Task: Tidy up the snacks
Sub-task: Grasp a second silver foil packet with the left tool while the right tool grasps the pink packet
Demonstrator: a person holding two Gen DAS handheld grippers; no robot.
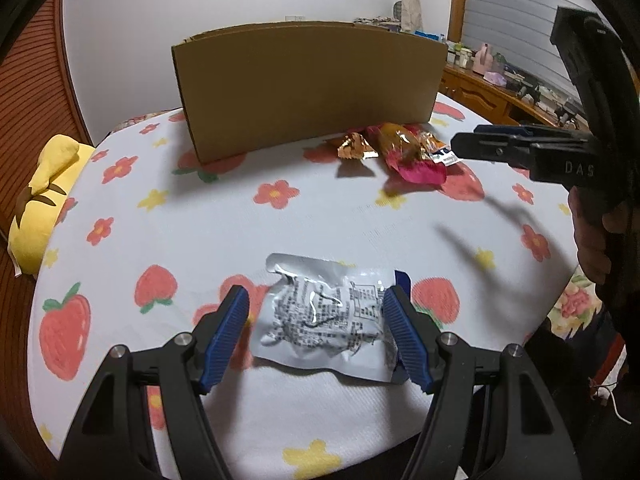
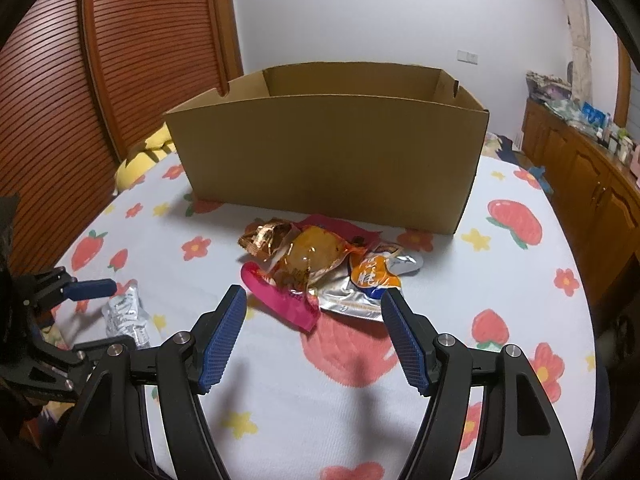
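Nearest the left gripper (image 1: 316, 308), one silver packet (image 1: 326, 312) lies flat on the cloth (image 1: 240, 232), printed side up. Jaws wide open, straddling the packet; the right pad (image 1: 404, 336) looks to be touching or just beside the packet's right edge, the left pad (image 1: 228, 332) just clear of it. Nothing held.

Right gripper (image 2: 314, 312): jaws wide open, empty, above the cloth, just short of the snack pile.

Mid-table, right of centre: a pile of overlapping snacks. Count, as far as overlap allows: one gold wrapper (image 2: 264, 236), one clear orange pack (image 2: 308, 260) over one pink pack (image 2: 280, 296), one orange-and-blue pouch (image 2: 372, 274) on a silver sheet. Four or five; cannot tell whether the silver sheet is a separate item.

Far: one open box (image 2: 328, 152), upright, just behind the pile. Floor of the box hidden; contents unknown.

Far left, off the table edge: one yellow plush (image 1: 44, 196).

Risks (judgement):
- Silver packet is thin and crinkled; closing across its width may buckle it or let it slip out, since the pads lie nearly level with the cloth.
- Pads may pinch the cloth along with the packet and drag it.
- Right gripper closing on the pile may catch two overlapping packs, one dropping short of the box.
- Box wall is tall; a low carry could strike it.
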